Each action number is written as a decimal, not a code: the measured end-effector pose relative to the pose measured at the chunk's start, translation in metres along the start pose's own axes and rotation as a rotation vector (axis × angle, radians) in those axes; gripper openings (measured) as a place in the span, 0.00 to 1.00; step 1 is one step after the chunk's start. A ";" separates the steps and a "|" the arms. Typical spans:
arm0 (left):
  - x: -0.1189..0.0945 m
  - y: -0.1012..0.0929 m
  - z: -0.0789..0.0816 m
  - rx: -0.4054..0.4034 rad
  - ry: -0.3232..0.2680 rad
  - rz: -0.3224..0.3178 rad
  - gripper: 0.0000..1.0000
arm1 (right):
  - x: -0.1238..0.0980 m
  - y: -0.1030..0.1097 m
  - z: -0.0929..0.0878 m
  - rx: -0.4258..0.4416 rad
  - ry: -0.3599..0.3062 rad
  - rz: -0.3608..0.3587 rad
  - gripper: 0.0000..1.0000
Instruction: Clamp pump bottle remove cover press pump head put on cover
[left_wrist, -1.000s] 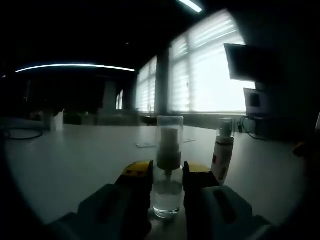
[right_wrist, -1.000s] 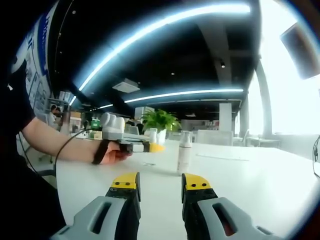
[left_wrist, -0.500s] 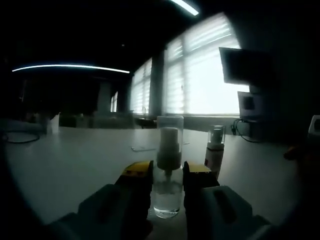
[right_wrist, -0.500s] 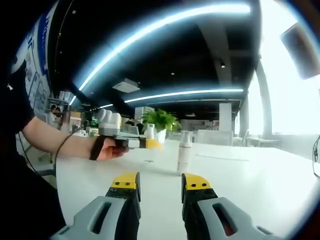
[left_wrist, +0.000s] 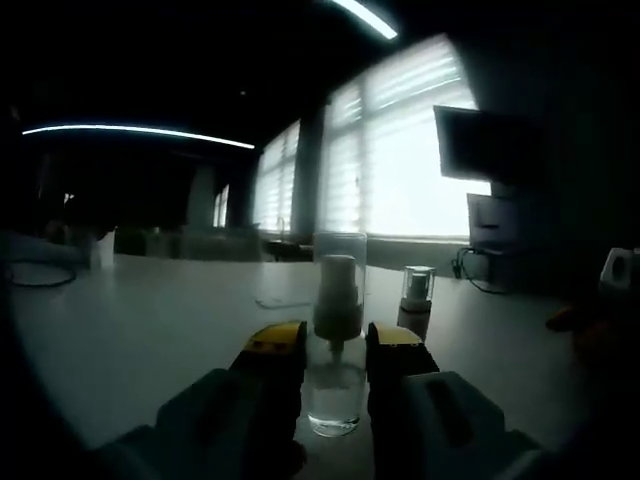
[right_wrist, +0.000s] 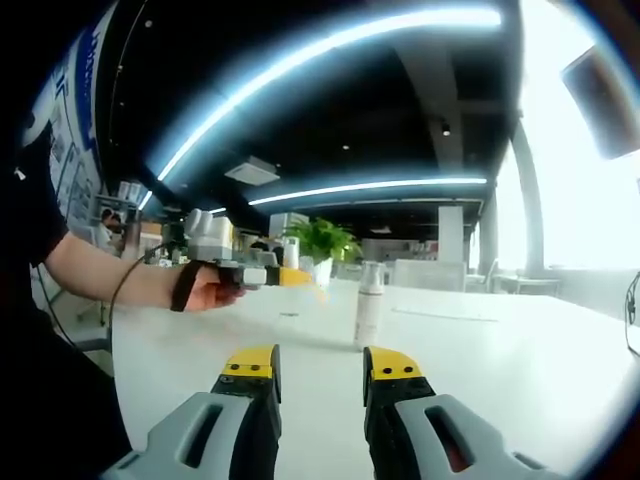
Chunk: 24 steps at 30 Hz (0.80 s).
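The left gripper (left_wrist: 335, 350) clamps a clear, cylindrical pump bottle (left_wrist: 336, 335), its transparent cover (left_wrist: 340, 262) on, above the smooth white worktop (left_wrist: 130, 330). Just beside it stands a second bottle (left_wrist: 413, 300). The right gripper (right_wrist: 320, 370), fingers (right_wrist: 251, 372) spread, grips nothing.

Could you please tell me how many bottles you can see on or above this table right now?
2. A clear bottle with its cover on is clamped in the left gripper, lifted off the table. A white bottle stands on the table ahead of the open right gripper.
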<state>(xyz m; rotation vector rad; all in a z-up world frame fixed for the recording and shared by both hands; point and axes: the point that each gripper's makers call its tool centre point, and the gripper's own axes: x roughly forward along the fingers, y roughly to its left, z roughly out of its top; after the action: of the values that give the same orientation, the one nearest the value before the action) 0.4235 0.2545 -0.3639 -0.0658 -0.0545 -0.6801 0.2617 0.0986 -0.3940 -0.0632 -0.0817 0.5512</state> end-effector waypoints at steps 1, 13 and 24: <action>0.000 -0.002 0.001 0.004 0.000 -0.006 0.15 | 0.000 0.000 0.000 0.000 0.000 0.000 0.27; -0.010 -0.012 0.003 0.018 0.006 -0.051 0.15 | 0.000 0.002 0.000 -0.001 0.002 -0.001 0.27; -0.024 -0.024 0.002 0.034 0.016 -0.083 0.15 | 0.000 0.001 0.000 -0.003 0.005 -0.001 0.27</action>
<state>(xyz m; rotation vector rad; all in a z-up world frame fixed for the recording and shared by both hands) 0.3899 0.2513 -0.3622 -0.0260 -0.0539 -0.7627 0.2613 0.0993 -0.3943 -0.0672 -0.0776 0.5502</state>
